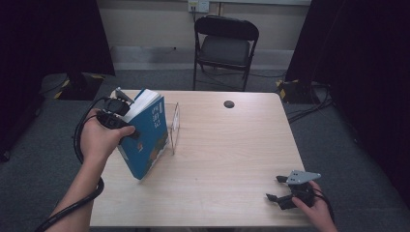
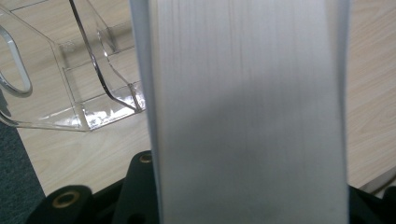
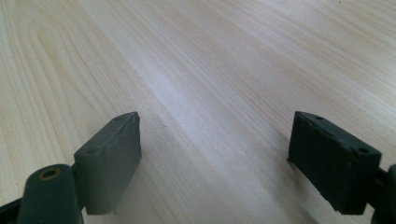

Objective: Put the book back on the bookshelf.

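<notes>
A: High view, go.
B: I see a light wood table (image 1: pixel 232 159) on grey carpet, black folding chair (image 1: pixel 225 46) behind it, dark curtains at the sides. My left gripper (image 1: pixel 126 121) clamps a blue book (image 1: pixel 146 137), tilted, bottom corner on the table, beside a clear acrylic stand (image 1: pixel 175 126).
A: Left gripper view?
B: Page edges of the book (image 2: pixel 247 116) between the jaws, stand (image 2: pixel 88 84) on the wood at left.
A: Right gripper view?
B: Right gripper (image 3: pixel 215 154) jaws wide apart, nothing between, over bare table.
</notes>
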Action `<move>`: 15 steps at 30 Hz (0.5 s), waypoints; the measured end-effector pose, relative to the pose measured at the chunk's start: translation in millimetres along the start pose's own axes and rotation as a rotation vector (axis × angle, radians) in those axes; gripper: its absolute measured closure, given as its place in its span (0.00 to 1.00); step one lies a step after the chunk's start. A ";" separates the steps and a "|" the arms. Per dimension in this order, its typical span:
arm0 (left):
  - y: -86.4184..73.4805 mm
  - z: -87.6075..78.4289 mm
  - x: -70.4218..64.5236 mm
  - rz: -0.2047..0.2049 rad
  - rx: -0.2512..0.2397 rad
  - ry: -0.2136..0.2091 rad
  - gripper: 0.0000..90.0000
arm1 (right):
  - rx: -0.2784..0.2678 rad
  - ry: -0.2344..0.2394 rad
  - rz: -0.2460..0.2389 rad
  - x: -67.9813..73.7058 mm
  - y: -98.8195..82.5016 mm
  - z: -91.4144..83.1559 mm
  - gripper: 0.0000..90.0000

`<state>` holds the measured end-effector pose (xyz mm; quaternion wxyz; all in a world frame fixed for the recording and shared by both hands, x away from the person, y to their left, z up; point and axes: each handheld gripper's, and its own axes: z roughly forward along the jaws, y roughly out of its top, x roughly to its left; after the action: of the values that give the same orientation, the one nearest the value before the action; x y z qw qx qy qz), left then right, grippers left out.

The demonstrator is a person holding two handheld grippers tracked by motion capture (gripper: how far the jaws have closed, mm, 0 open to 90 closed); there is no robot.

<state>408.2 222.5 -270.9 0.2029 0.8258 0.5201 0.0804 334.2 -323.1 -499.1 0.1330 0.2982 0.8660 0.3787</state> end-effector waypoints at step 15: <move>15.4 8.1 -4.5 -0.017 -0.009 0.014 0.69 | 0.002 0.003 -0.001 -0.1 0.0 -0.1 0.18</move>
<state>421.8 210.7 -271.5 0.2036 0.8198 0.5282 0.0866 334.2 -323.3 -499.0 0.1316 0.2975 0.8666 0.3783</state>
